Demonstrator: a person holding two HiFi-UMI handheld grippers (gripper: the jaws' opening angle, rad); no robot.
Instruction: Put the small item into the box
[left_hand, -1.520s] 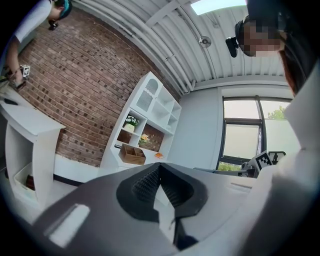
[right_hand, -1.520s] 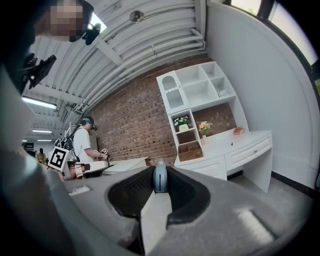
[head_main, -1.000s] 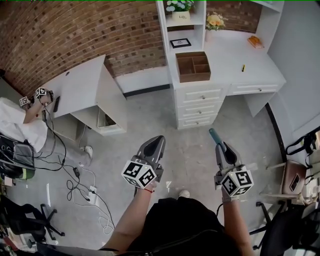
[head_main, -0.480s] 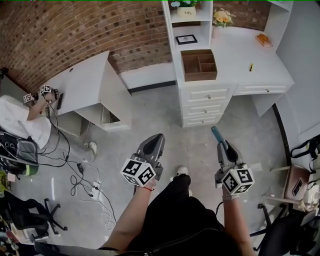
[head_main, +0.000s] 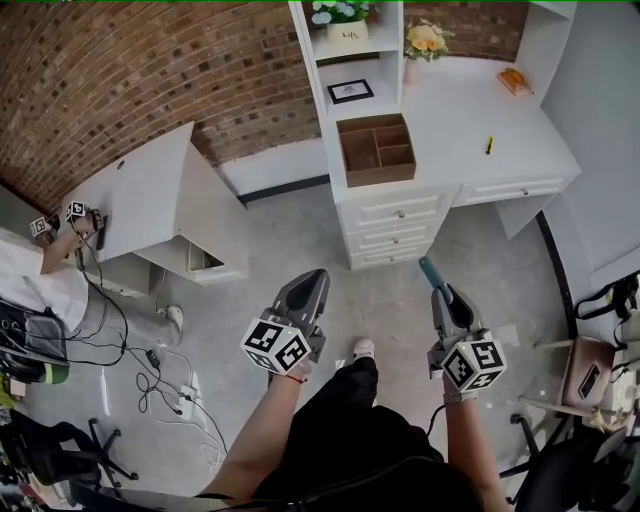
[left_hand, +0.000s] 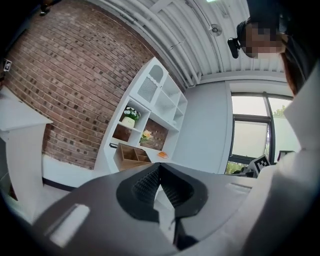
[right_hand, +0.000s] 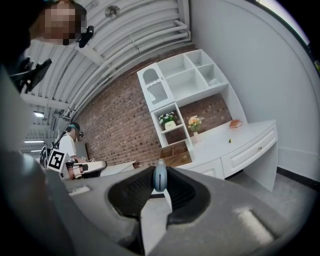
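Status: pick-up done, placement outstanding

1. Right hand-held gripper (head_main: 443, 292): jaws closed on the item (head_main: 431, 269), a small blue-green piece. In the right gripper view the item (right_hand: 160, 176) sits upright between the pads, its rounded end clear of the tips.

2. Left hand-held gripper (head_main: 314, 276): jaws brought together, nothing between them. The left gripper view confirms the tips meet on no object.

3. Box (head_main: 377, 150): brown, open-topped, divided into compartments. It stands on the white bench (head_main: 470, 110) near the front edge, above the drawers (head_main: 400, 213). It lies at about 11 o'clock from the right gripper, well apart from it. Nothing shows in its compartments at this range.

4. Position: both grippers hang over bare floor (head_main: 380, 300), short of the bench. The person stands clear of it.

Judgement: the item is secured, so the grasp stage looks complete. Left to do: close on the bench, bring the item over the box, lower it into a compartment, open the jaws. The box is not blocked by anything on the bench
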